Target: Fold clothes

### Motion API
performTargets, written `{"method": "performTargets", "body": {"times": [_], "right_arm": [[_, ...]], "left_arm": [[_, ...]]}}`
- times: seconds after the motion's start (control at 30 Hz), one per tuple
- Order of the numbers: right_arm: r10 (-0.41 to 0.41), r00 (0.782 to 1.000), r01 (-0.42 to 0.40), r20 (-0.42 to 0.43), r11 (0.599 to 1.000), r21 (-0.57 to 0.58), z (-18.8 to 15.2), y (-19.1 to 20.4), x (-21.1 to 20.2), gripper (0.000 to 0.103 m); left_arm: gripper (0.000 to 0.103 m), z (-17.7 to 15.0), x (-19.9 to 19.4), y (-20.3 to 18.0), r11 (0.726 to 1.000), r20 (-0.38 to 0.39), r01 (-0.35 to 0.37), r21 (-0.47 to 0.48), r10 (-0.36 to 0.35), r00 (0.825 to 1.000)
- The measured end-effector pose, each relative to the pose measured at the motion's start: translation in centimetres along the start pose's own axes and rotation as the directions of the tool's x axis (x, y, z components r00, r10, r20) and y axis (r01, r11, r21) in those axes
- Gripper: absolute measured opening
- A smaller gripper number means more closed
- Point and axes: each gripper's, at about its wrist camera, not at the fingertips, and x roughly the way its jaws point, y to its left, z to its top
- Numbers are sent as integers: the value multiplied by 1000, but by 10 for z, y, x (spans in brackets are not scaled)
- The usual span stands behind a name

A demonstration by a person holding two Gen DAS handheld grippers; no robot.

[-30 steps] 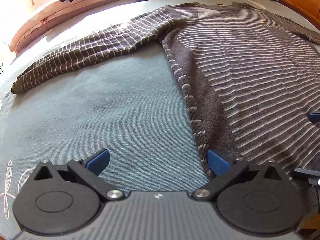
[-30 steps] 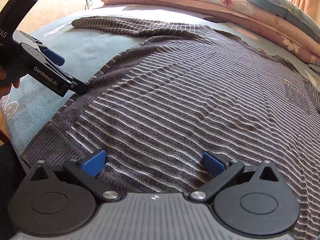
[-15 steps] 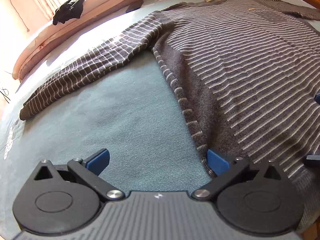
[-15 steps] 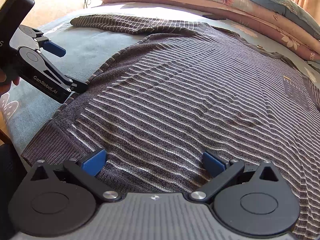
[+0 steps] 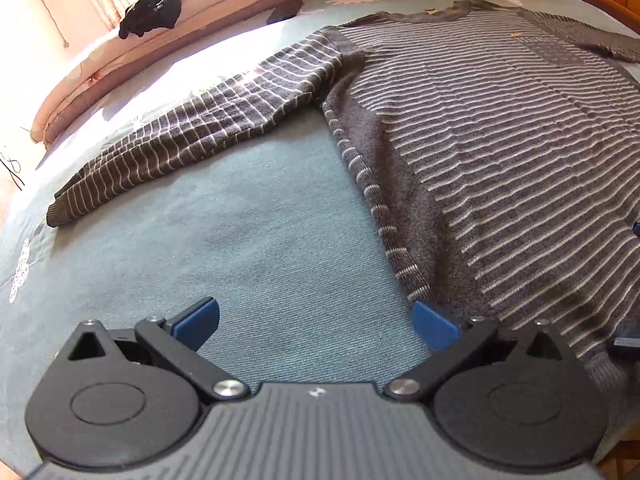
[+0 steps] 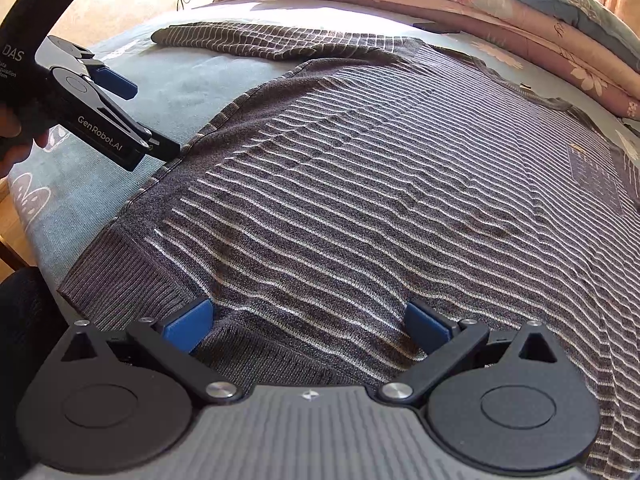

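Left wrist view, striped sweater flat on teal bedspread (sunlit), both claws released, folded quilts behind.

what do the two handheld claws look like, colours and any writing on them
Both are matte black with blue pads on the fingers, two round black discs and a ribbed grey plate between them. Seen from the right wrist view, the left claw carries white "GenRobot.AI" lettering on its arm and "DAS" on its black handle. The right claw shows silver pivot bolts.
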Motion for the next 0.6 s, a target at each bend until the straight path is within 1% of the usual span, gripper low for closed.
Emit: {"method": "performTargets", "body": {"times": [0.07,0.13,0.23,0.3,0.37,0.5,0.6], "right_arm": [[0,1000,0,2,1000,0,0,0,0,103],[0,1000,0,4,1000,1,-1,0,0,103],[-1,1000,1,5,1000,2,-1,0,-1,103],[-1,1000,1,7,1000,2,-2,0,-1,103],[-2,1000,2,10,1000,2,-2,0,-1,103],[-1,1000,1,12,1000,4,-2,0,-2,103],[-2,1000,2,15,1000,6,-2,0,-2,103]], "left_arm": [[102,1,-9,-1,998,17,52,-17,-52,998],[102,0,-12,-9,995,9,100,7,-100,995],[102,-7,-3,-24,993,-52,96,65,-93,994],[103,-16,4,-24,995,-82,87,51,-82,993],[103,-22,5,-20,995,-116,94,27,-90,989],[103,-35,-4,-13,995,-115,97,21,-94,989],[102,-33,-13,-14,995,-93,95,18,-93,991]]}}
